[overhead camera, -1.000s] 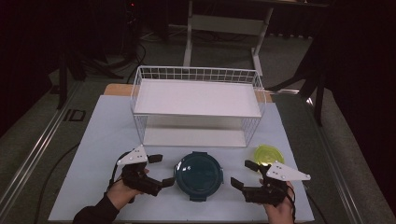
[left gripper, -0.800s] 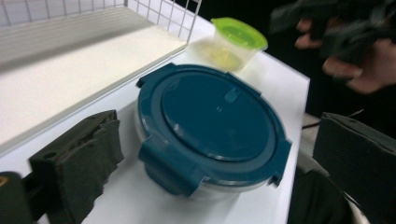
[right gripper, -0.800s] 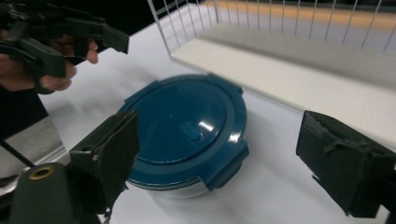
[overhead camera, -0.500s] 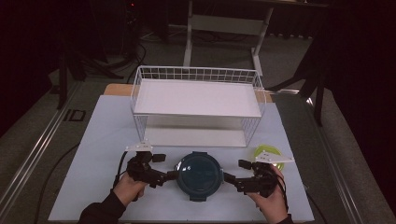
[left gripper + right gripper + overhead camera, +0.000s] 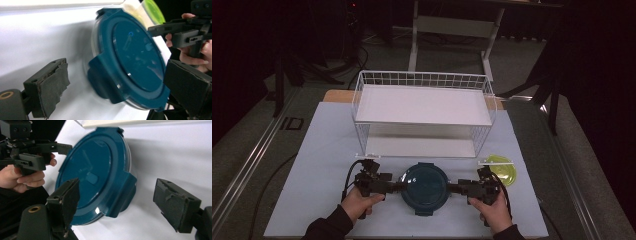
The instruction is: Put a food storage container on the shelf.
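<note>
Both hands have dropped and drawn inward since the earlier frames, from either side onto the round dark-teal plastic container [image 5: 425, 187] with its clip-on lid. Left tool [image 5: 396, 186]: jaws wide, just been narrowing a little, straddling the container's left locking tab [image 5: 101, 78]; pads not pressing, nothing gripped. Container sits on the white worktop [image 5: 312, 170] at the near edge, in front of the white wire shelf rack [image 5: 424, 110], lid on, tabs apparently folded down around the rim, clear base glimpsed beneath. Right tool [image 5: 459, 188]: likewise wide, closing slightly, bracketing the right tab [image 5: 126, 192], no contact made out. Mirrored placement suggests a two-sided approach, to unclip or lift evenly. Round lime-green lid [image 5: 502, 169] lies just right of the right hand.
</note>
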